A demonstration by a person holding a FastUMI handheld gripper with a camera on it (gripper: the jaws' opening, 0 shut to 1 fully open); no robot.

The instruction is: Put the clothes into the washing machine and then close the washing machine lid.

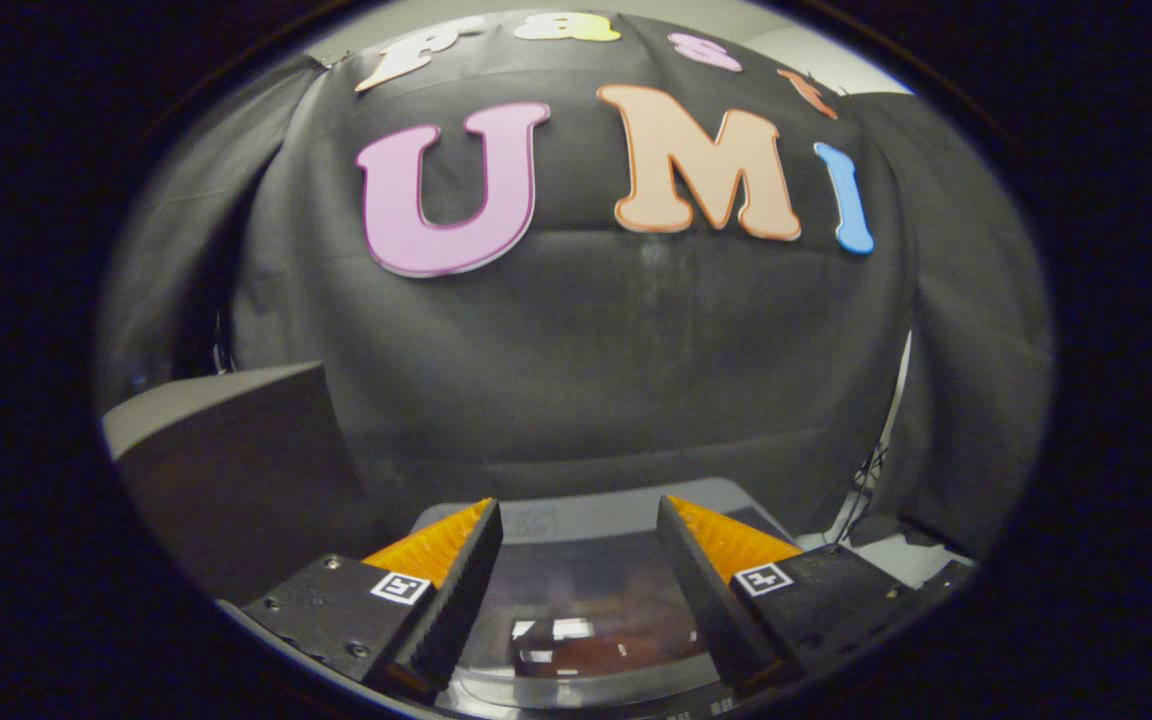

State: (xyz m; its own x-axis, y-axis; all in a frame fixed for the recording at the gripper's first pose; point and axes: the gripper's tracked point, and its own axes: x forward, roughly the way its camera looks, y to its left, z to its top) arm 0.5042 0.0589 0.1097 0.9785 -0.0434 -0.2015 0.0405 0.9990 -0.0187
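The gripper [579,520] is spread wide, holding nothing; below and between its fingers lies the washer [586,520] with its glossy lid [586,600] shut, something reddish dimly behind it; a grey box [226,450] stands at 9 o'clock.

— Can any wording be read here?
— None. Square coded markers [401,587] are carried on the gripper [579,505], one behind each finger; no letters or numbers can be made out on them. The fingers are held apart, nothing gripped, above the washing machine lid [586,575].
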